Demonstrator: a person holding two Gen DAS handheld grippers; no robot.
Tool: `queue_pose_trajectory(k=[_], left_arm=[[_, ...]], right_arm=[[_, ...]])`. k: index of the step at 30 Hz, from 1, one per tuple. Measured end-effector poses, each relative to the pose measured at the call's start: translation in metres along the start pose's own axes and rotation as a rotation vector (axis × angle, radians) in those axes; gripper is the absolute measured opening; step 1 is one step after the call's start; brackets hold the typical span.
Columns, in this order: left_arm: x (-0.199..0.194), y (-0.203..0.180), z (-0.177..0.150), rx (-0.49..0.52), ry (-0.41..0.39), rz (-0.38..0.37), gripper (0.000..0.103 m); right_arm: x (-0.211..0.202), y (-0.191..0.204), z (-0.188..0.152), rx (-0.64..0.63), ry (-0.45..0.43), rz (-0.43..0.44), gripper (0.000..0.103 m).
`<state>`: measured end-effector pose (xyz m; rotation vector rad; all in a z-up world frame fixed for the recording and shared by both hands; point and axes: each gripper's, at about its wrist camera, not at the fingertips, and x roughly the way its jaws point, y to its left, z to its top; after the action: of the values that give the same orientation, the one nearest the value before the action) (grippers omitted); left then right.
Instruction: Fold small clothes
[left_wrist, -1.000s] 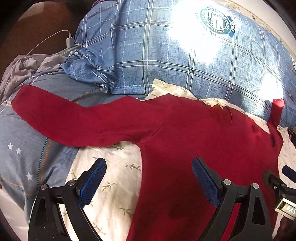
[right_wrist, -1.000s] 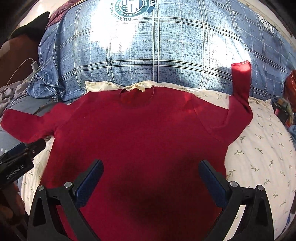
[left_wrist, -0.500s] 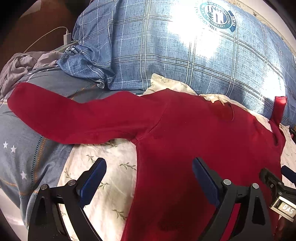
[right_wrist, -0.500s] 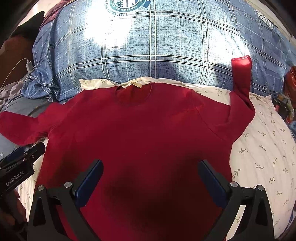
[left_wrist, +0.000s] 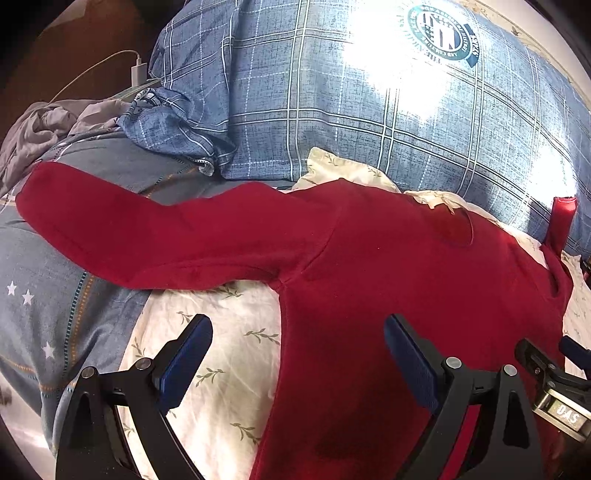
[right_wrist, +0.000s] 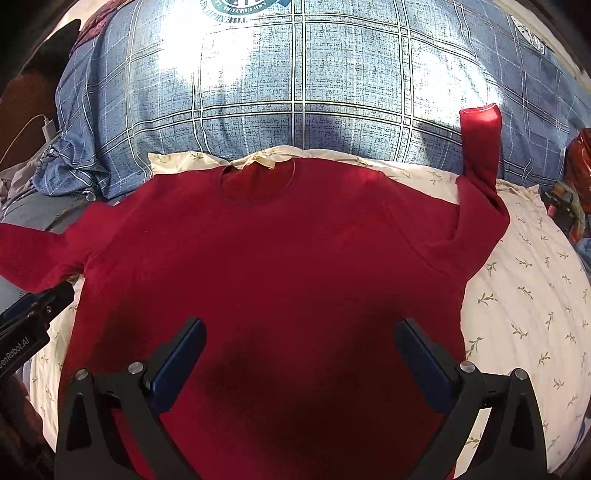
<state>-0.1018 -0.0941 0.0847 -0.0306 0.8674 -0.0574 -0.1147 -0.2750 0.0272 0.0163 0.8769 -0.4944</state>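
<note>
1. Your left gripper (left_wrist: 297, 360) hangs nearest the lens in its own view, jaws spread wide with nothing between them; its left blue pad is over the cream leaf-print sheet (left_wrist: 221, 354), its right pad over red fabric.
2. Your right gripper (right_wrist: 301, 356) is likewise wide apart and empty, both blue pads hovering above the lower middle of the garment.
3. In the right wrist view, the tip of your left gripper shows at the left edge, beside the garment's side hem.
4. The red long-sleeved top (right_wrist: 273, 266) lies flat and face up on the sheet, hem toward you, round neckline away from you.
5. Its left sleeve (left_wrist: 155, 240) stretches straight out sideways, off the cream sheet and onto a grey-blue star-print cover (left_wrist: 40, 306).
6. Its right sleeve (right_wrist: 480, 147) bends at the elbow, and the cuff points up against the pillow.
7. Behind the neckline sits a big blue plaid pillow (right_wrist: 306, 92) with a round teal emblem, sunlit in patches.
8. Farthest left, you have a crumpled grey cloth (left_wrist: 48, 125) and a white charger plug (left_wrist: 138, 72) with its cable.
</note>
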Motion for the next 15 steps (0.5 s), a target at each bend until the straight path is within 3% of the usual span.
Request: queue_pose_trajectory(k=[15], left_arm=[[-0.003, 0.025, 0.008, -0.046, -0.014, 0.046, 0.094]], right_arm=[[0.003, 0.004, 0.003, -0.001, 0.0, 0.007, 0.102]])
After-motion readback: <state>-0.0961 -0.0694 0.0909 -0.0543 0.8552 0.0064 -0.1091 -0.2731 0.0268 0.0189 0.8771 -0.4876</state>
